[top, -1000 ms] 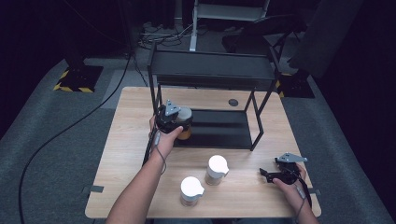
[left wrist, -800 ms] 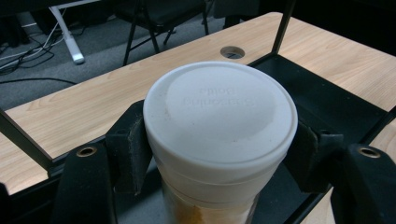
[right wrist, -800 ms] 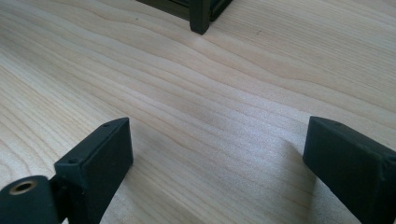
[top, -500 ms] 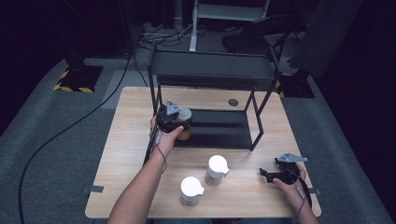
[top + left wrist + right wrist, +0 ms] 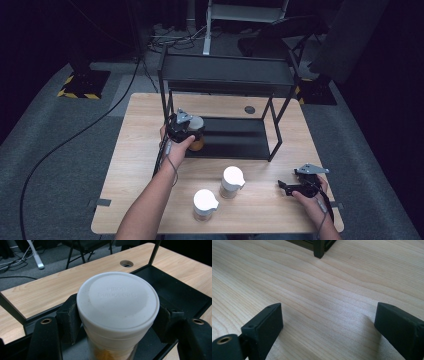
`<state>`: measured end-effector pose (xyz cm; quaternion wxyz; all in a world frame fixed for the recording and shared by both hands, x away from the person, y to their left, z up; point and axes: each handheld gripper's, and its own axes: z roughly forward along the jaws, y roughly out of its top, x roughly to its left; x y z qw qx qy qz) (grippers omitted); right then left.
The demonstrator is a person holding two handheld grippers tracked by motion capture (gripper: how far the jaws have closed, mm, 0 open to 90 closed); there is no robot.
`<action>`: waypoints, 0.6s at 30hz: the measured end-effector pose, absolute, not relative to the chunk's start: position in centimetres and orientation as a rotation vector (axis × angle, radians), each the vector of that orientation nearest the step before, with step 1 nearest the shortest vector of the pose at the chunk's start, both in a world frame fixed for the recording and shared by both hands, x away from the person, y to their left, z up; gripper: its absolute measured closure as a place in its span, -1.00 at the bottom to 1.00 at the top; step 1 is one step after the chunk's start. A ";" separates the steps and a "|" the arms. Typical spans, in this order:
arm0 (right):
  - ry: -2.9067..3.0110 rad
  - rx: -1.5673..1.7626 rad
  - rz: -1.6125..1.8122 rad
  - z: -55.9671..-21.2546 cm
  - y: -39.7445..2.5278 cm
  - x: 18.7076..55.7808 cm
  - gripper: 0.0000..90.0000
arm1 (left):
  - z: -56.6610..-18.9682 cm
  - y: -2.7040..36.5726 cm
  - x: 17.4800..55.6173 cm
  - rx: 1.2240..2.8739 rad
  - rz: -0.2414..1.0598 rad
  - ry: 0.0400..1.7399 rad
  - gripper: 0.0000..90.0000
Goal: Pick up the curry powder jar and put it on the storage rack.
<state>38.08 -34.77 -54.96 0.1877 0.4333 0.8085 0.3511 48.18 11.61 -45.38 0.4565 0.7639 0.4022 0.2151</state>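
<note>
White-lid jar (image 5: 117, 312) in L gripper (image 5: 117, 325) – rack post (image 5: 164, 107) beside | 2 jars (image 5: 231, 181) near

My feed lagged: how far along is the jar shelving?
No jar stands free on the shelf yet. The left gripper clamps one white-lidded jar over the shelf's lower tier. Two more jars wait on the table; the right gripper rests open beside them.

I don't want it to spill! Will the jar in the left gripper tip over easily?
Maybe a little. The jar looks tall and narrow, so a sideways push might tip it. The left gripper holds it just under its wide lid, which probably stops slipping. The lid looks shut.
</note>
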 end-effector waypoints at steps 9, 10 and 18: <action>2.275 1.219 0.988 -55.0 -34.8 38.1 -0.82 | -45.5 11.5 48.2 1.897 0.545 0.989 -0.50; 2.275 1.219 0.988 -55.0 -34.8 38.1 -0.82 | -45.4 11.6 48.2 1.898 0.549 0.982 -0.52; 2.277 1.217 0.989 -55.0 -34.8 38.1 -0.82 | -44.1 11.9 47.2 1.847 0.575 0.936 -0.63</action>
